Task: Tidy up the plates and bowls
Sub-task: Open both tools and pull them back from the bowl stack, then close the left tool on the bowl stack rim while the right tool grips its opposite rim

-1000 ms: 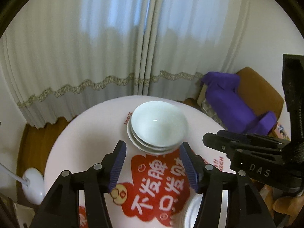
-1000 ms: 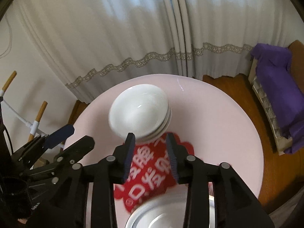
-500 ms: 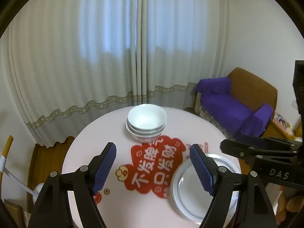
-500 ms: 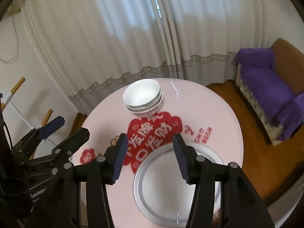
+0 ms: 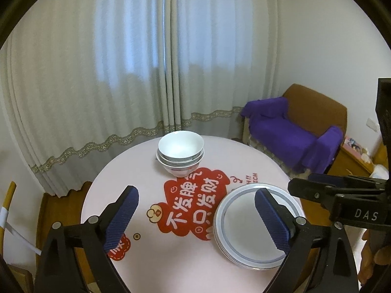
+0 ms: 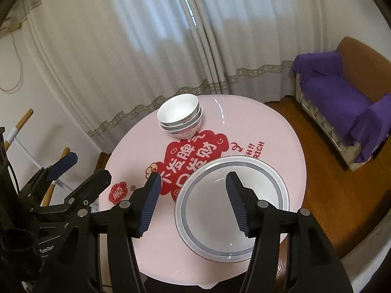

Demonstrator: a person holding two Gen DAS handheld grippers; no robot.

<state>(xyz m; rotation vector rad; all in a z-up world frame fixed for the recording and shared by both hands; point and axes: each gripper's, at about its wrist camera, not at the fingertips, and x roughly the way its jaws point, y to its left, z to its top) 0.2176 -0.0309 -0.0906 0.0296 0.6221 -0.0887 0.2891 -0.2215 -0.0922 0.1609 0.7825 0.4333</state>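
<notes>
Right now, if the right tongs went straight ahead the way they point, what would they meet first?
Probably the stacked plates: the open right tongs frame their far rim, with nothing between. Depth is unclear in this fisheye view.

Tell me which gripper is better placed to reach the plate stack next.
Right, probably. The right gripper hangs open almost over the plate stack, one finger above its centre. The left gripper is open too, but centred over the red print, with the plates off to its right side.

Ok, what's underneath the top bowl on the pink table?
Two more bowls nest under the top bowl, their rims showing as a stack on the pink table. Their insides are covered, so anything between them cannot be seen.
</notes>
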